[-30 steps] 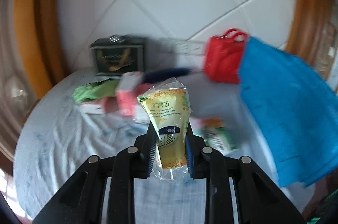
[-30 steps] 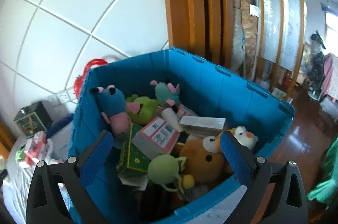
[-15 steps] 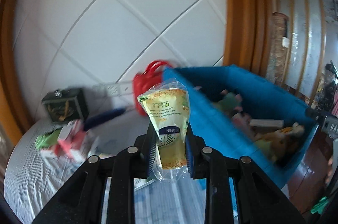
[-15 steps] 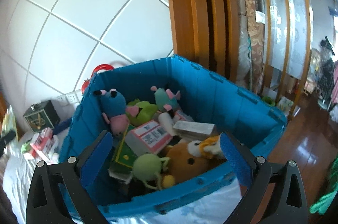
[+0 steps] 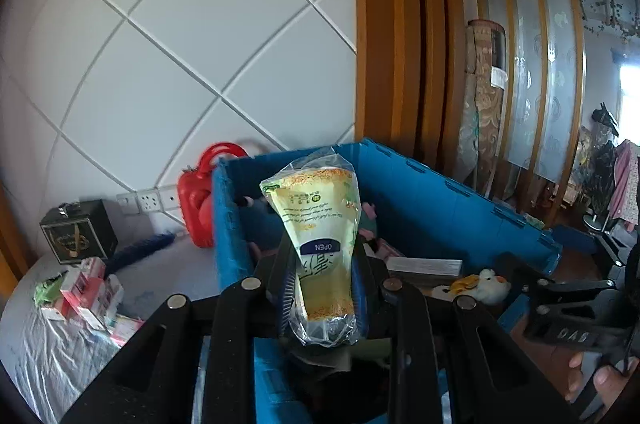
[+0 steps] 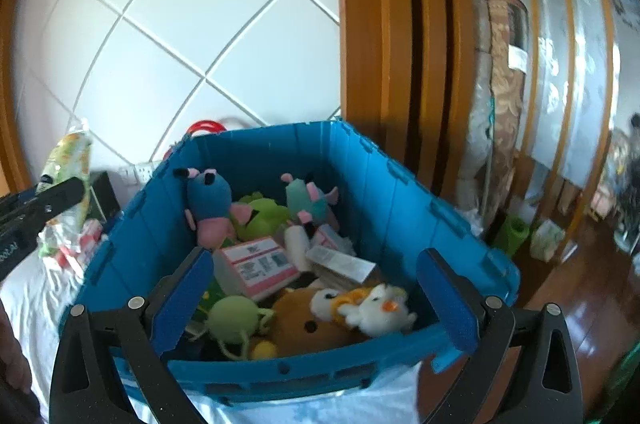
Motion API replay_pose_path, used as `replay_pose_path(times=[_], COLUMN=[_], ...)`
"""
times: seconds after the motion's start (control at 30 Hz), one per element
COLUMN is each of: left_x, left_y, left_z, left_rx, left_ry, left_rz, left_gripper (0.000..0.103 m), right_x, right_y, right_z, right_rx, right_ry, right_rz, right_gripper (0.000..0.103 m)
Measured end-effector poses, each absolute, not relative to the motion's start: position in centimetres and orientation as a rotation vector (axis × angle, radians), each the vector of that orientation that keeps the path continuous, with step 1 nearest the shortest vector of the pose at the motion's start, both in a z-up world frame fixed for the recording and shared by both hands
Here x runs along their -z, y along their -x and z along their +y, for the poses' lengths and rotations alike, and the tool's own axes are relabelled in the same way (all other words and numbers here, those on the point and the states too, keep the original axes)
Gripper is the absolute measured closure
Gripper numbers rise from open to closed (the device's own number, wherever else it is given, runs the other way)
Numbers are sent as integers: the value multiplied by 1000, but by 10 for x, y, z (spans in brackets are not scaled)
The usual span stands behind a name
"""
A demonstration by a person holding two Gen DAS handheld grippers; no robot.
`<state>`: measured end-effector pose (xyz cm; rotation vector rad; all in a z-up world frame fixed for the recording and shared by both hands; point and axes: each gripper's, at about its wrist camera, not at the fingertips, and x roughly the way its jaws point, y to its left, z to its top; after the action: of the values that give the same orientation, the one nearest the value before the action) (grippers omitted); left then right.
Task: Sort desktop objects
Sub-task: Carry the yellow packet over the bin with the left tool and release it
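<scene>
My left gripper (image 5: 320, 288) is shut on a yellow-green snack bag (image 5: 320, 224) in clear plastic, held upright above the near left edge of the blue crate (image 5: 420, 200). In the right wrist view the same snack bag (image 6: 70, 152) and left gripper (image 6: 60, 200) show at the far left, beside the crate's left wall. My right gripper (image 6: 314, 292) stands wide open with nothing between its blue pads (image 6: 184, 288), just in front of the crate's near wall (image 6: 320, 372). The crate holds several plush toys (image 6: 212, 200) and boxes (image 6: 260, 264).
On the white-clothed table (image 5: 40, 356) left of the crate lie pink boxes (image 5: 92, 296), a green packet (image 5: 48, 288), a blue duster (image 5: 140, 248) and a black box (image 5: 78, 232). A red bag (image 5: 200, 200) stands behind the crate's corner. A wooden door frame (image 5: 392, 24) rises behind.
The left gripper has carried the snack bag up and to the right, from over the table to the crate's edge. The right gripper has shifted a little and stays open.
</scene>
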<state>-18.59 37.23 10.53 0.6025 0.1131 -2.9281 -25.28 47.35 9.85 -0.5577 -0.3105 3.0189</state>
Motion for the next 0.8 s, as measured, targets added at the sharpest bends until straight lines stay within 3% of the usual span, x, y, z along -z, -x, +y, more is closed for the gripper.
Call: replay_pose_path(times=[0.5, 0.57, 0.67, 0.7, 0.73, 0.8], left_x=[-68, -64, -58, -56, -54, -53], left_y=[245, 249, 255, 256, 257, 256], left_z=[419, 421, 419, 419, 419, 418], left_rx=[2837, 2799, 2765, 2756, 2743, 2738], left_ry=[-948, -973, -1023, -1034, -1037, -1033], left_rz=[38, 13, 10, 7, 1, 2], left_gripper=[77, 73, 59, 46, 40, 37], right_x=[-88, -86, -83, -82, -81, -79], right_y=[296, 299, 304, 307, 308, 310], right_z=[484, 485, 486, 486, 487, 488], right_rx=[-2945, -2944, -2944, -2940, -2937, -2924], right_ry=[741, 752, 774, 783, 789, 790], right_rz=[-503, -505, -511, -516, -520, -521], right_gripper=[0, 0, 0, 0, 0, 0])
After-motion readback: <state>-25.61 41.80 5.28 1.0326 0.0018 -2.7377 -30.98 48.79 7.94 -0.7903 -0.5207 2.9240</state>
